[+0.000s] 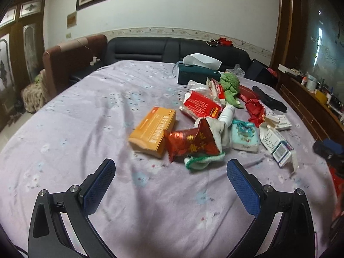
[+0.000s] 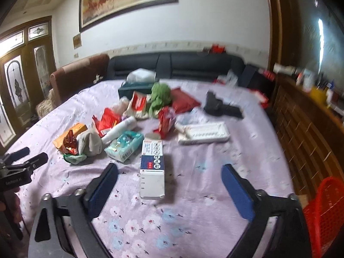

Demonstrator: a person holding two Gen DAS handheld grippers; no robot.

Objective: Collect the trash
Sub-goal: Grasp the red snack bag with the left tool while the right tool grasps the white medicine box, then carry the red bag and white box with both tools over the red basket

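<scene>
Trash lies in a heap on a lilac flowered cloth (image 1: 86, 111). My left gripper (image 1: 171, 172) is open and empty, just short of a red snack wrapper (image 1: 189, 144) and an orange box (image 1: 153, 129). A teal tissue pack (image 1: 245, 136) and a white-and-blue box (image 1: 276, 145) lie to the right. My right gripper (image 2: 169, 177) is open, its fingers either side of the near end of the white-and-blue box (image 2: 152, 167) without touching it. The left gripper (image 2: 23, 159) shows at the left edge of the right wrist view.
A red mesh basket (image 2: 324, 215) stands off the table's right edge. A dark green tissue box (image 1: 196, 74), a green cloth (image 1: 230, 88), a black object (image 1: 268, 101) and a flat white box (image 2: 204, 133) lie farther back. A dark sofa (image 1: 172, 49) stands behind.
</scene>
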